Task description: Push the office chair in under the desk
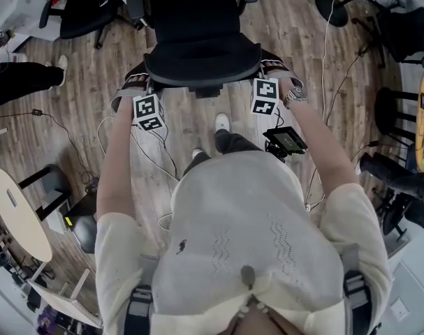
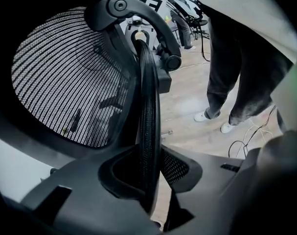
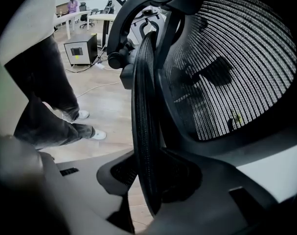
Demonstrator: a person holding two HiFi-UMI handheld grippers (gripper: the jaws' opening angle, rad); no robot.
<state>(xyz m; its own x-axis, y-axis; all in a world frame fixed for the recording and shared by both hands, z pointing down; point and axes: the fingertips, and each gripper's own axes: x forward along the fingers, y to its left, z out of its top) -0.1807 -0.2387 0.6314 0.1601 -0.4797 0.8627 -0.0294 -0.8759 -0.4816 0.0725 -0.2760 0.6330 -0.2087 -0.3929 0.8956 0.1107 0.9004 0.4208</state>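
Note:
The black office chair stands right in front of me on the wood floor, seen from behind and above. My left gripper is shut on the left side of its mesh backrest rim, which runs upright between the two jaws. My right gripper is shut on the right side of the same rim. In the left gripper view my left gripper has its pads against the rim on both sides. My right gripper shows the same in the right gripper view. A white desk surface shows at the top left.
A second black chair stands at the upper left, beside a bystander's dark trouser leg. Cables trail over the floor. A round beige table is at the left, black stand bases at the upper right. A computer case sits on the floor.

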